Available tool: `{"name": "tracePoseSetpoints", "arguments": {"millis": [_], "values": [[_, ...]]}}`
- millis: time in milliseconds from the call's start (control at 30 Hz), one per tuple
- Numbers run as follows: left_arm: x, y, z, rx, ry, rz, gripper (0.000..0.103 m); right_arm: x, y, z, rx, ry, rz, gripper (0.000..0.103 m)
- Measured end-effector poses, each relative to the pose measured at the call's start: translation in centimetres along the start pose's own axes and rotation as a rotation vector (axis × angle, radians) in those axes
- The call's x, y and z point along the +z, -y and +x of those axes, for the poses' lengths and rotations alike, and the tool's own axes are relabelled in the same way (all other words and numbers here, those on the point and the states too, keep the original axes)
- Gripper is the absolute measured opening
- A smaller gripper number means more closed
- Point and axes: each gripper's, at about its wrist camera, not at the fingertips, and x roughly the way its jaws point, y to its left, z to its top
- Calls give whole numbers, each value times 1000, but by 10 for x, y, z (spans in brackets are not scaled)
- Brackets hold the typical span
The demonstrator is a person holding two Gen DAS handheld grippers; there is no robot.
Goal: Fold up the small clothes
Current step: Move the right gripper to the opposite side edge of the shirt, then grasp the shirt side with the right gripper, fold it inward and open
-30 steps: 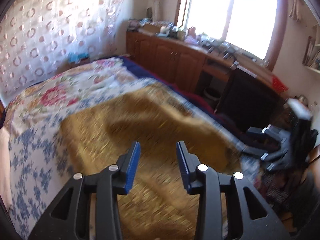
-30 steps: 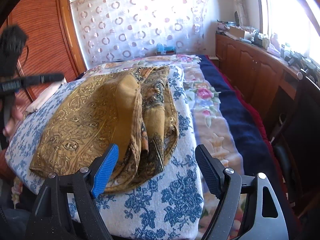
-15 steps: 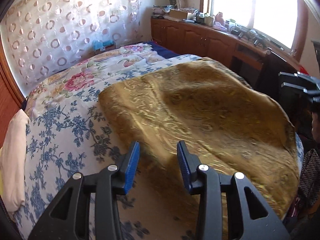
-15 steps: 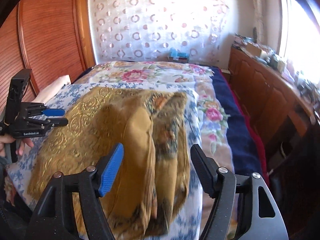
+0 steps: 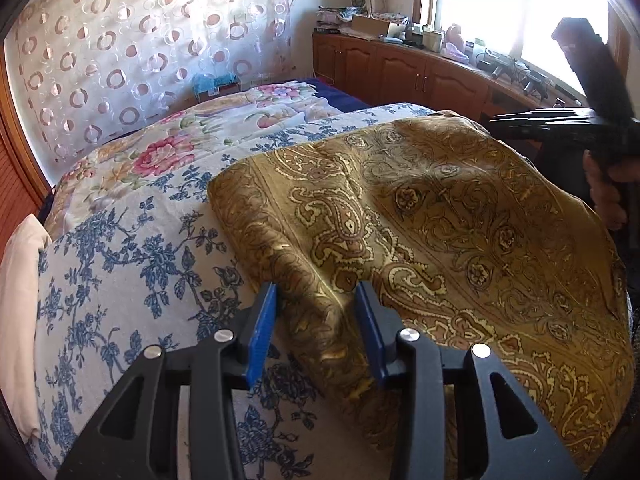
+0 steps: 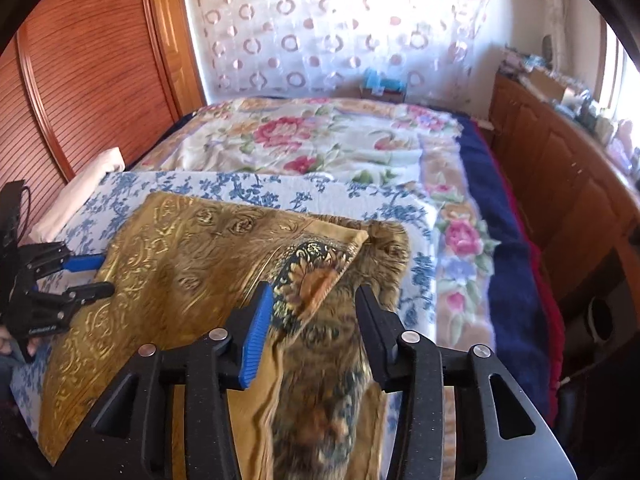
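A gold paisley cloth (image 5: 460, 220) lies spread on the bed, with one corner folded over to show a dark floral underside (image 6: 316, 264). My left gripper (image 5: 318, 292) is low at the cloth's left edge. It is open, and a raised ridge of cloth sits between its blue pads. From the right wrist view, the left gripper (image 6: 92, 276) is at the cloth's far left side. My right gripper (image 6: 314, 292) is over the folded corner. Its jaws are closing with bunched, blurred cloth between them. In the left wrist view, the right gripper (image 5: 504, 126) hovers at the cloth's far right.
The cloth rests on a blue-flowered blanket (image 5: 120, 260) over a pink floral quilt (image 5: 168, 152). A white pillow (image 5: 16, 320) lies at the left edge. Wooden cabinets (image 5: 400, 68) with clutter run under the window. A wooden wardrobe (image 6: 80, 80) stands on the other side.
My left gripper sank onto the cloth's left edge and now straddles a ridge of it. My right gripper swept across over the folded corner, and its jaws narrowed a lot.
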Motion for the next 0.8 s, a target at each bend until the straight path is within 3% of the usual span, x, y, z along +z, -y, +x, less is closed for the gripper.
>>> {"name": "tracePoseSetpoints", "arguments": {"millis": [267,367,433,467,533,800], "values": [[0,-9,0,-34,-6,-36,42,14,15,35,84,-47,36,37],[1,-10,0,-25,-8,-32,44,17,18,40,115,-58,43,25],[0,-11,0,-29,-9,-39,45,19,16,42,131,-67,29,10],[0,-13,0,-32,-10,-46,47,20,13,43,136,-73,15,7],[0,-16,1,-34,-18,-68,52,22,7,42,128,-72,-16,2],[-4,-19,-5,-53,-1,-71,52,45,0,11,-2,45,-69,0]]}}
